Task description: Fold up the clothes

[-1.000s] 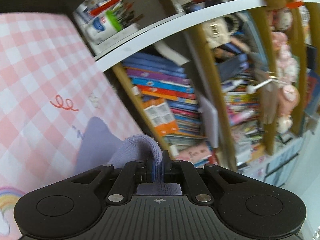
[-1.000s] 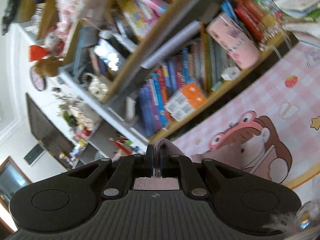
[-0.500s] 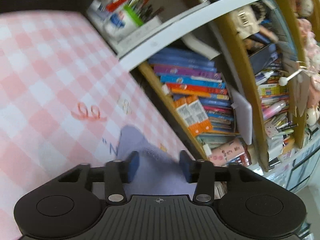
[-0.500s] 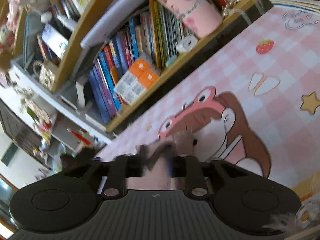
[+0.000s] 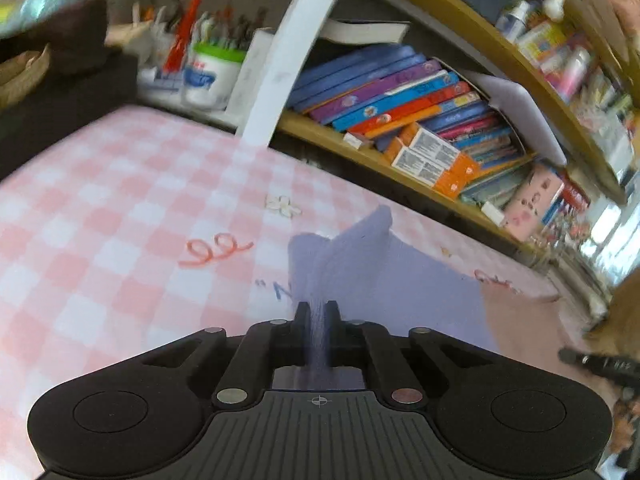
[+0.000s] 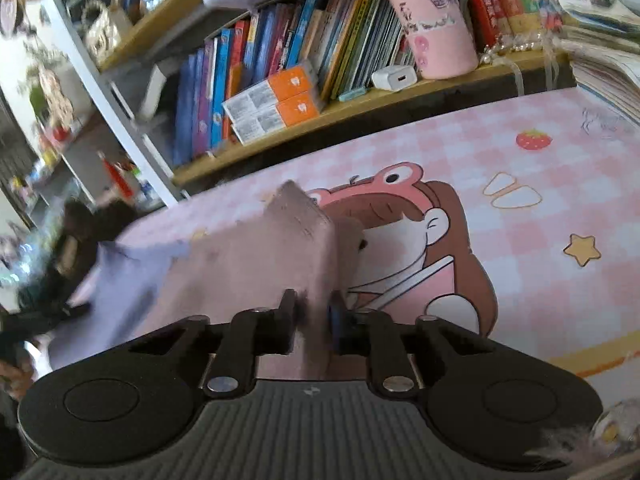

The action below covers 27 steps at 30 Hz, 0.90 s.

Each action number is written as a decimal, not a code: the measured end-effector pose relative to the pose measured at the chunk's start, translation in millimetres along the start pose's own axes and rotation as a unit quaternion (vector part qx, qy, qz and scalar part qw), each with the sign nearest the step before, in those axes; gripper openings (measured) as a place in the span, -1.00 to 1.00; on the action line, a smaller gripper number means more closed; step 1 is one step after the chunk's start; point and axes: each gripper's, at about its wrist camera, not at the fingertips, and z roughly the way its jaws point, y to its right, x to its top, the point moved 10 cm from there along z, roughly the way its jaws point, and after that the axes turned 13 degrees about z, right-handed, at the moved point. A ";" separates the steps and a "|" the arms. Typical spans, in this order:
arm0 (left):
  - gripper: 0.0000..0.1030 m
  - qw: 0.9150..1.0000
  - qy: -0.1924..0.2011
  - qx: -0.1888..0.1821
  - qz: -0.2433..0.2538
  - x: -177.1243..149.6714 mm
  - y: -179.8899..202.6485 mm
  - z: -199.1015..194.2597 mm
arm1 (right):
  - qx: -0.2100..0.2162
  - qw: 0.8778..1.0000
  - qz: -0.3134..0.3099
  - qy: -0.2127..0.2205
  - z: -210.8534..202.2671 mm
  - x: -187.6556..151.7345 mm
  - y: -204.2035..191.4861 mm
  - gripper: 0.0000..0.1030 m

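Left gripper [image 5: 316, 314]: jaws together, clamped on a ridge of the lavender cloth [image 5: 400, 280], which rises between the fingers and spreads flat to the right over the mat.

Right gripper [image 6: 314, 312]: jaws together, clamped on the edge of the pink cloth [image 6: 256, 256], which stands up in a stiff fold in front of the fingers and hides part of the cartoon print behind it. Whether lavender and pink are one garment or two cannot be told; in the right wrist view a lavender portion lies just left of the pink one, touching it.

Pink checked mat [image 5: 120, 208]: bears the cloth; printed with a red squiggle [image 5: 214, 248], a small white flower [image 5: 283, 205], a frog-hooded cartoon figure [image 6: 420, 216], a strawberry [image 6: 533, 139] and a star [image 6: 582, 250].

Beyond the mat's far edge, wooden shelf [image 6: 360, 100]: row of upright and leaning books [image 5: 400, 92], two orange-and-white boxes [image 6: 276, 106] stacked, white charger plug [image 6: 394, 79], pink printed cylinder [image 6: 436, 24].

Far left, left wrist view: white tub with green rim [image 5: 214, 76] beside blurred pens; white upright post [image 5: 288, 52] of the shelving.
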 end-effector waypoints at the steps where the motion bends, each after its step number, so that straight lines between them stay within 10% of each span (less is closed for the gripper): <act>1: -0.90 1.000 0.017 -0.010 -0.011 3.9 1.8 -9.1 | 0.008 1.000 0.003 0.003 -3.0 1.3 -1.9 -0.88; 10: -0.80 1.000 -0.022 0.004 -0.005 -15.3 -9.5 0.1 | -0.013 1.000 0.008 -0.023 12.1 -6.6 10.9 -0.70; 17: 0.07 0.988 0.010 0.038 0.152 33.3 16.6 11.2 | -0.046 0.995 -0.086 0.007 19.2 27.8 -5.0 -0.33; 20: 0.03 0.980 -0.033 0.050 0.188 28.4 24.4 43.3 | -0.052 0.993 -0.101 -0.012 39.1 28.7 -3.8 -0.35; 23: -0.92 0.983 -0.062 0.036 0.171 21.6 23.8 58.1 | -0.035 0.994 -0.100 -0.034 51.8 26.5 -4.3 -0.92; 27: -0.92 0.994 -0.027 0.014 0.109 28.3 14.2 50.7 | -0.001 0.997 -0.080 0.000 34.3 37.3 -12.1 -0.92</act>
